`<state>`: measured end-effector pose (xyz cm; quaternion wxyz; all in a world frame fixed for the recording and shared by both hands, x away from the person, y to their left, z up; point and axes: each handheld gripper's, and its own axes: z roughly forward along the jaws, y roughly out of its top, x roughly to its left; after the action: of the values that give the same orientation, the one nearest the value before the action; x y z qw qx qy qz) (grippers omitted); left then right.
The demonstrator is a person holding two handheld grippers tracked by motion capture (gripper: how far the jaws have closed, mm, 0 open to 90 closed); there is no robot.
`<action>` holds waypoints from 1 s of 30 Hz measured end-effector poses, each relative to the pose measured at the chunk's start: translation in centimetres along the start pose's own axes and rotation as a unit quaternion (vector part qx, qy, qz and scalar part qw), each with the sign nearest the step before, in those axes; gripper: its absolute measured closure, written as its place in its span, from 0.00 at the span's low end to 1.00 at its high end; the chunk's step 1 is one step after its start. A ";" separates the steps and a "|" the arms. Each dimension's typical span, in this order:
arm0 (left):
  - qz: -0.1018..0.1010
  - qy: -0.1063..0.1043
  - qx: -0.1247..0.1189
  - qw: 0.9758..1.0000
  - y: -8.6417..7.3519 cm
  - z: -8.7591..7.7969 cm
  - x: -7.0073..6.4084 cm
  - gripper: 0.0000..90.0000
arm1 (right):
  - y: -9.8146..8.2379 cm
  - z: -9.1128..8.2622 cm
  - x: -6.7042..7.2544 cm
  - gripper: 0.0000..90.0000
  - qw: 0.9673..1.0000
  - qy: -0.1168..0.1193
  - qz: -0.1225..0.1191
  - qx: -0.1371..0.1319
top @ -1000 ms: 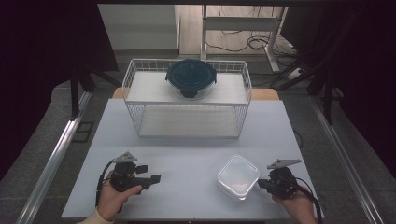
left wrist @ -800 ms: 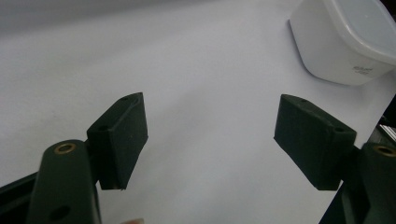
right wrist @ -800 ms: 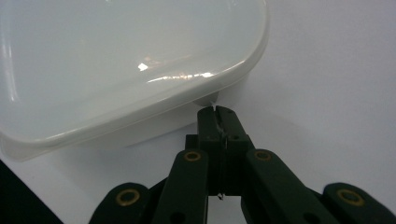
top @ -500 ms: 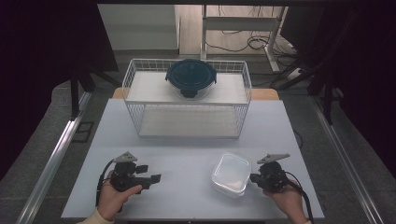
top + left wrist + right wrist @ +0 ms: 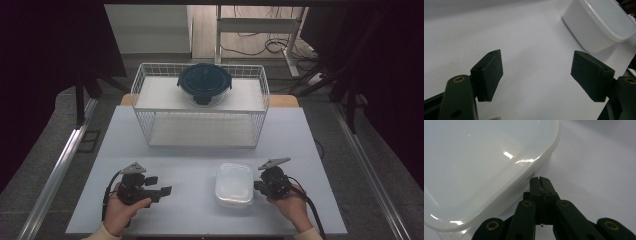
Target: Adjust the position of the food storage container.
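Black two-jaw left gripper (image 5: 161,191), lower left of the high view, resting in a hand on the pale table (image 5: 200,150): jaws spread wide with nothing between them, pointing rightward toward the container; in the left gripper view its pads (image 5: 489,72) frame bare tabletop, with the container at upper right. Translucent white plastic container (image 5: 234,184), lidded, lower centre-right of the high view, sitting flat on the table; rounded-rectangular outline, long axis running from near edge to far edge of the frame, lid facing up. Black right gripper (image 5: 256,186), lower right, jaws pressed fully together on nothing, tips touching or just beside the container's right wall under the lid rim, as the right gripper view (image 5: 541,185) shows. White wire basket (image 5: 200,107), upper centre, holding a round glass container with dark blue lid (image 5: 204,84) on its upper shelf. Progress, judged: early; the closed tongs appear to be nudging the box leftward, no grasp or lift made, wide tongs waiting to receive it.
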<state>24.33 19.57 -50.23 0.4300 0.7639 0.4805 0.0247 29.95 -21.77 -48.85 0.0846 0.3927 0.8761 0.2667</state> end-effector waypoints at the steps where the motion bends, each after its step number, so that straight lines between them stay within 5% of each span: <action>1: 0.000 0.000 0.000 1.000 0.0 0.0 0.0 0.28 | 0.4 0.3 0.4 0.99 1.000 0.003 -0.006 0.002; 21: -0.002 0.002 -0.001 1.000 -0.1 0.0 0.1 0.28 | 4.5 3.4 6.4 0.99 0.996 0.044 -0.075 0.001; 30: -0.001 0.001 -0.003 1.000 -0.1 -0.1 0.1 0.28 | 4.5 3.7 6.7 0.99 0.996 0.041 -0.074 -0.009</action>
<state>24.26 19.66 -50.27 0.4322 0.7618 0.4818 0.0266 29.62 -12.87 -49.12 0.0721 0.3148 0.9030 0.2833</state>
